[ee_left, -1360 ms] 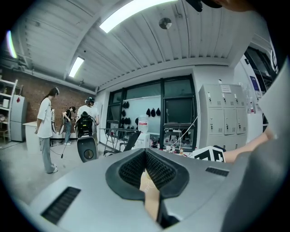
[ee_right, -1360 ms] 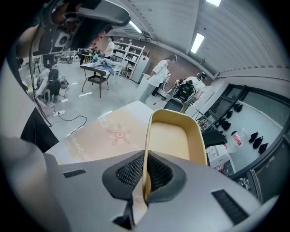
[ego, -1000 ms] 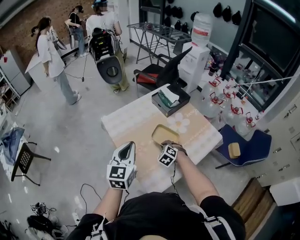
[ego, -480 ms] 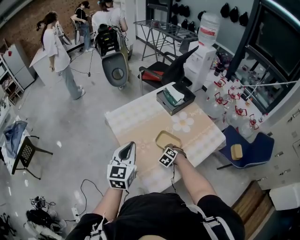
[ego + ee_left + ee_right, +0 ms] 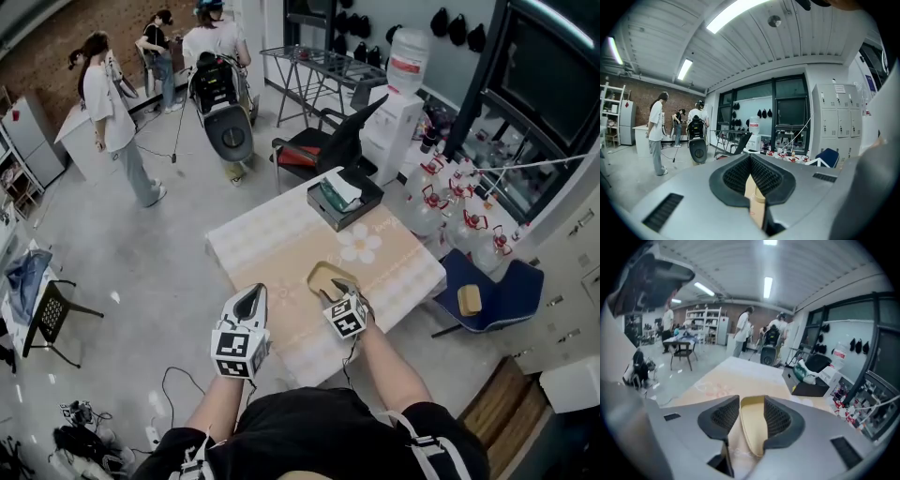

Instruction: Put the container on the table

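Observation:
A shallow yellow container [image 5: 330, 276] lies flat on the beige table [image 5: 281, 234] near its front right part. My right gripper [image 5: 339, 292] hovers just over the container's near end. Its jaws are opening, and in the right gripper view the container [image 5: 752, 425] shows in the gap of my right gripper [image 5: 751, 400] with the pads off it. My left gripper [image 5: 251, 298] is held over the table's front edge to the left, its tips together and nothing in them. In the left gripper view my left gripper [image 5: 750, 158] leaves only a thin slit.
A black box [image 5: 342, 199] with cloths in it sits at the table's far edge. Behind it is a black chair [image 5: 319, 145]; to the right are a blue chair [image 5: 492, 291] and water bottles [image 5: 450, 202]. People [image 5: 108, 112] stand far back left.
The right gripper's jaws have parted and let go of the container, and the gripper has rolled and lifted slightly. The container stays on the table. The left gripper has held still.

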Motion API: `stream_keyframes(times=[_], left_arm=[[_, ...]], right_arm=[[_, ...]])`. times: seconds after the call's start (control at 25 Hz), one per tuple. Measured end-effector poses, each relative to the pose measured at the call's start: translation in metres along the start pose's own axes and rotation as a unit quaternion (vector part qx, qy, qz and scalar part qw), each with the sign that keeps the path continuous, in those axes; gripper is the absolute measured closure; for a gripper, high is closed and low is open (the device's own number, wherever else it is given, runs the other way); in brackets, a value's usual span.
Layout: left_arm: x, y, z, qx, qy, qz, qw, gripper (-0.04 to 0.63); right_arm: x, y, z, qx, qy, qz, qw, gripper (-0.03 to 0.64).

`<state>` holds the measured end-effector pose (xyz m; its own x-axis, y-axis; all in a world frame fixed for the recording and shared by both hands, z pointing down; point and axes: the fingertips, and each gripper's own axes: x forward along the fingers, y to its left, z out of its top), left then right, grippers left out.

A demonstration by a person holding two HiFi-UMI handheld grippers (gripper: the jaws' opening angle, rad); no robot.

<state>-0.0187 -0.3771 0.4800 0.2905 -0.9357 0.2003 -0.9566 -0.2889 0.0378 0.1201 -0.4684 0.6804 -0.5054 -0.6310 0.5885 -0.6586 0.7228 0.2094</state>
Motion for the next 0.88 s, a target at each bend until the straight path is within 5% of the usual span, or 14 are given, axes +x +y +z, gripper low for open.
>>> stream_keyframes(times=[0.12,0.24,0.4,0.56,0.88], left_arm=[[0.002,-0.005,0.005,0.004,-0.007,-0.007,0.9999,0.581],[0.005,-0.014,0.013,0.011,-0.016,-0.019,0.9996,0.581],[0.009,-0.03,0.025,0.027,-0.027,-0.043,0.9984,0.581],[0.009,-0.039,0.032,0.034,-0.035,-0.052,0.9974,0.581],[0.007,-0.04,0.033,0.032,-0.038,-0.053,0.9974,0.581]], right_arm=[[-0.05,-0.013,0.05,0.084,-0.109,-0.027,0.99,0.598],[-0.104,-0.027,0.1,0.117,-0.219,-0.066,0.966,0.603],[-0.16,-0.035,0.151,0.11,-0.304,-0.114,0.939,0.604],[-0.196,-0.032,0.167,0.12,-0.344,-0.131,0.922,0.606],[-0.199,-0.017,0.162,0.107,-0.337,-0.131,0.926,0.604]])
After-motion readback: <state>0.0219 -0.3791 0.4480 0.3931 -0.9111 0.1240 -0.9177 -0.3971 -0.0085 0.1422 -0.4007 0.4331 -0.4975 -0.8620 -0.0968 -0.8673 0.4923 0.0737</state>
